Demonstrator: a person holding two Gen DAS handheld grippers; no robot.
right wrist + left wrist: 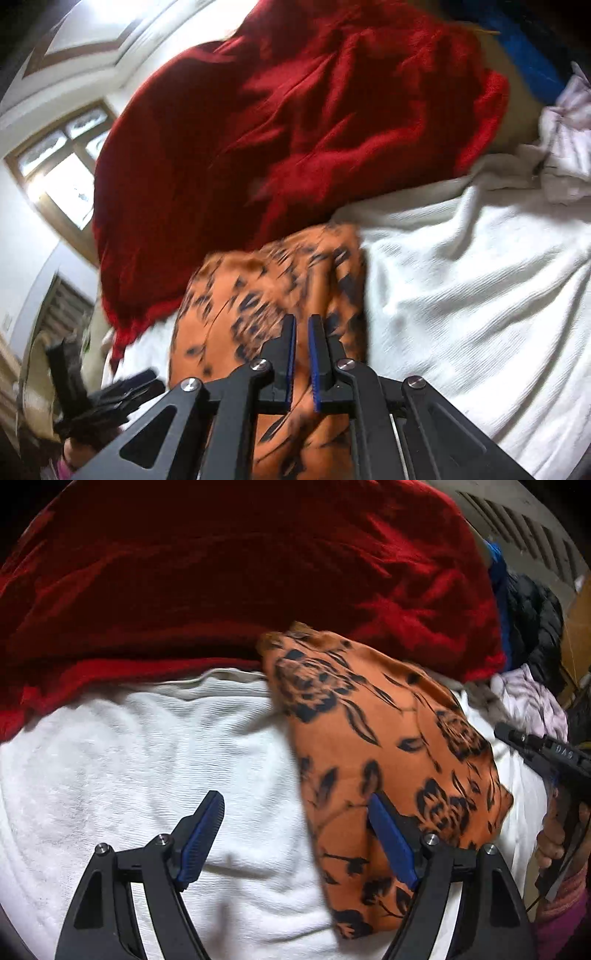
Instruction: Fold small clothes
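Partly blurred, the orange garment (266,295) is pinched in right tongs (302,354); left tongs (295,834) spread.

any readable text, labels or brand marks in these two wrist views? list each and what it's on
"DAS", or close to it: small raised letters on the black body of the right gripper, at the right edge of the left wrist view; the reading is uncertain.
Nothing readable on the orange floral garment, the red blanket or the white towel.
Right wrist view: no text, and it is motion-blurred.
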